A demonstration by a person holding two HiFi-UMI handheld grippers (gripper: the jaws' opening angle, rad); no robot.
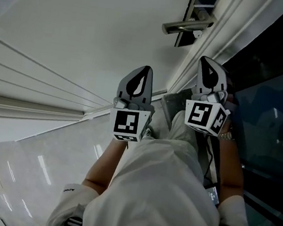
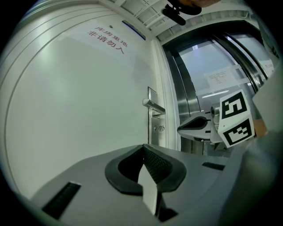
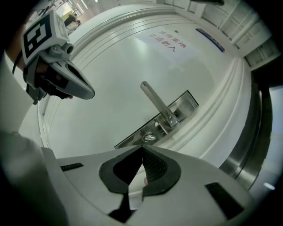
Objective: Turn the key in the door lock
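A white door [image 1: 90, 29] fills the view ahead, with a silver lever handle [image 1: 188, 23] on a long metal lock plate [image 3: 177, 108]. Below the lever [image 3: 158, 105] sits the small round lock cylinder [image 3: 149, 137], also small in the left gripper view [image 2: 159, 128]; whether a key is in it I cannot tell. My right gripper [image 3: 142, 148] is shut with nothing between its pads, rolled sideways, a short way in front of the lock. My left gripper [image 2: 143, 148] is also shut and empty, farther back and to the left of the right gripper [image 2: 196, 126].
The door's moulded white frame [image 3: 230, 110] runs beside the lock plate. Beyond it stands a dark metal and glass panel [image 2: 208, 75] with a paper notice [image 2: 223, 79]. Red lettering [image 2: 108, 39] is printed high on the door. The person's light sleeves [image 1: 162, 191] fill the lower head view.
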